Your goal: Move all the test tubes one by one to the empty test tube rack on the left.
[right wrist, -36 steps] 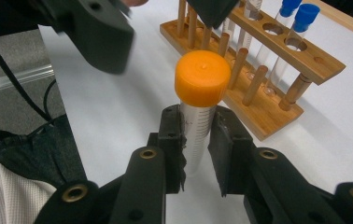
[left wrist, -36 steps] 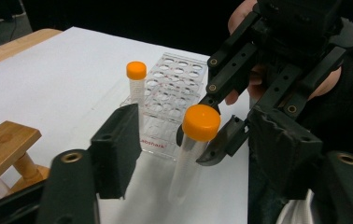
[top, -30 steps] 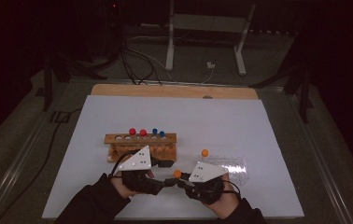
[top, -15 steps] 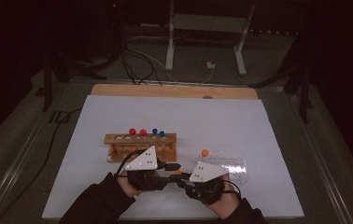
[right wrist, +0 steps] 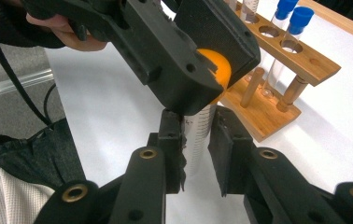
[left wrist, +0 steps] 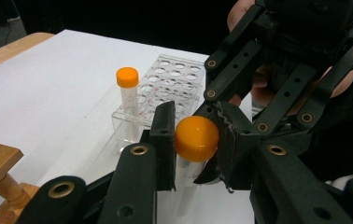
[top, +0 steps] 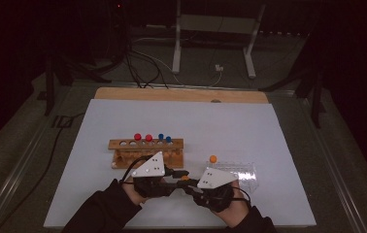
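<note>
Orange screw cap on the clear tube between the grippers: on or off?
On. The orange screw cap sits atop the clear plastic tube. Left gripper jaws have just closed onto the cap; right gripper clamps the tube body.

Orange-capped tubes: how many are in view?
2. One orange-capped tube is held between the left gripper and right gripper; the other stands in the clear rack. Others may be hidden.

A wooden rack [top: 145, 151] with red- and blue-capped tubes stands on the white table [top: 99, 204], cables [top: 138, 63] beyond.
</note>
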A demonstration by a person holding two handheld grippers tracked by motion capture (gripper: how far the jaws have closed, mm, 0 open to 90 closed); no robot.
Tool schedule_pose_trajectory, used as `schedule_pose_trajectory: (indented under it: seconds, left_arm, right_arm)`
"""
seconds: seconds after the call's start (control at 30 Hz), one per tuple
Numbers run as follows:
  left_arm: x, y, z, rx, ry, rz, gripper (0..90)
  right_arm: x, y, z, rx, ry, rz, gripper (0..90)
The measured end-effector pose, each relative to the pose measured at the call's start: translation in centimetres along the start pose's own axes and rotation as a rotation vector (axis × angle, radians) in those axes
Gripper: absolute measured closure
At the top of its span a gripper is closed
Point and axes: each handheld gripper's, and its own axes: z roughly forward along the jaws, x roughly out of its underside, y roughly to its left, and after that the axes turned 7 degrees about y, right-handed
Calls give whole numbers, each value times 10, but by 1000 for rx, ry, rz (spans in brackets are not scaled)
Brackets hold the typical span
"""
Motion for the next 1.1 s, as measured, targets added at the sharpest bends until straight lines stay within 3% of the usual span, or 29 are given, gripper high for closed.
schedule_pose_trajectory:
  seconds: [0.17, 0.27, 0.4, 0.57, 0.73, 1.1]
  left_arm:
    - [-1, 1, -1, 5, -7, -7, 714]
    - [-2, 1, -3, -2, -8, 1, 714]
    - [-3, 3, -8, -18, -11, 1, 714]
    - [-4, 6, -13, -49, -14, -12, 715]
    - [-4, 11, -20, -77, -22, -12, 715]
    - [-6, 18, -33, -135, -30, -20, 715]
  right_arm:
    - [1, -1, -1, -6, -10, 9, 727]
    - [1, -1, -1, 13, -13, 12, 616]
    - [3, -4, -4, 32, -24, 34, 560]
    - [4, -9, -12, 68, -49, 53, 399]
    - [7, -15, -20, 79, -77, 96, 264]
    - [13, -27, -31, 101, -114, 137, 42]
